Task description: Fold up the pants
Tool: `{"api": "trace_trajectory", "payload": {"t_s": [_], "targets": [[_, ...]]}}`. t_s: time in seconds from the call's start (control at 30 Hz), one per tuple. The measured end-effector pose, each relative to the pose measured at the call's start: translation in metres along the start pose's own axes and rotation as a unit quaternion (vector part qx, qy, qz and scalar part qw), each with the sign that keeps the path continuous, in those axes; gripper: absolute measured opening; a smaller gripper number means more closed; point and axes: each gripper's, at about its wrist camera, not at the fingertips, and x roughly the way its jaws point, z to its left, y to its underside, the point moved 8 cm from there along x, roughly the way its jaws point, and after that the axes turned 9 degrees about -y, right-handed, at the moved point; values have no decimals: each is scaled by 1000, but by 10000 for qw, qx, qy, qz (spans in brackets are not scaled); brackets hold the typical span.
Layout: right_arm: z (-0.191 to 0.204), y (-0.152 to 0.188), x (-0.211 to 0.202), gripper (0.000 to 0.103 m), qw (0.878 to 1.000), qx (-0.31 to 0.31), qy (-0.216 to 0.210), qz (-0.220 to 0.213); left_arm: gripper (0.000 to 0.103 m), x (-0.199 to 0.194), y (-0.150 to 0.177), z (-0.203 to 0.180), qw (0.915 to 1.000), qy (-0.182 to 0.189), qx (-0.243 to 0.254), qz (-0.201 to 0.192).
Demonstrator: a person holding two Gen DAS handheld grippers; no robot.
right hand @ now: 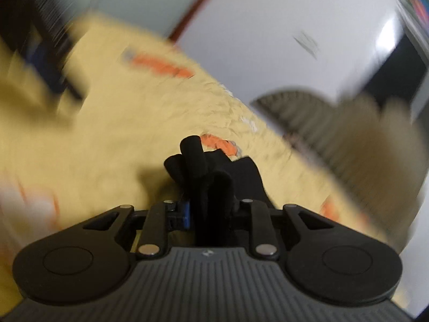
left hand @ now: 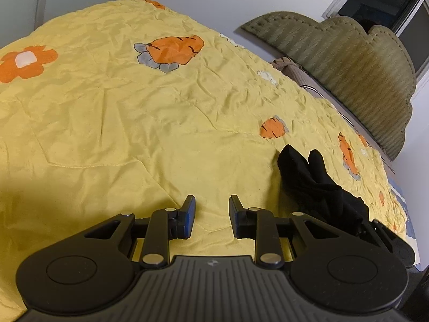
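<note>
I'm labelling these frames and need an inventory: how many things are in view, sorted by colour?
Black: 3 - crumpled black fabric pants, left claw, right claw
Yellow: 1 - yellow quilted bedspread with orange carrot prints
Olive green: 1 - olive-green ribbed padded headboard
Total: 5

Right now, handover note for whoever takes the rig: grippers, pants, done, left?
Left gripper: jaws apart, nothing between them, over bare quilt.
Right gripper: shut on a bunch of the black pants. Its view is blurred.
Pants: crumpled in a heap on the quilt, to the right of the left gripper, one end in the right gripper's grip.
Done: pants grabbed; no fold visible.
Left: probably spread them flat, take a second hold with the left, then fold.
</note>
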Motion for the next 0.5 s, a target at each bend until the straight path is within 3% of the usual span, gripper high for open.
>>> {"api": "trace_trajectory", "payload": {"t_s": [0.07, 0.1, 0.17, 0.2, 0.27, 0.33, 0.37, 0.43, 0.5], "targets": [[-11, 0, -4, 23, 9975, 627, -299, -139, 26, 3, 1, -2, 10000, -49, 27, 28], [-8, 4, -2, 24, 9976, 582, -384, -21, 26, 4, 1, -3, 10000, -46, 24, 48], [6, 17, 11, 55, 9957, 145, -751, 530, 26, 3, 2, -5, 10000, -28, 76, 54], [10, 18, 8, 55, 9954, 30, -800, 523, 26, 2, 1, -6, 9999, -50, 134, 33], [7, 10, -15, 55, 9927, 269, -1154, 200, 26, 1, -4, -12, 9996, -74, 283, -10], [-9, -1, -42, 55, 9788, 1055, -1726, -328, 26, 0, -11, -28, 9989, 112, 444, -45], [-24, -3, -55, 55, 9725, 1402, -1775, -556, 26, 1, -15, -41, 9979, 300, 568, -29], [-55, 0, -71, 55, 9721, 1773, -1311, -800, 27, 6, -18, -75, 9932, 793, 853, 67], [-83, 13, -64, 55, 9801, 1823, -541, -568, 28, 15, -18, -111, 9853, 1200, 1199, 216]]}}
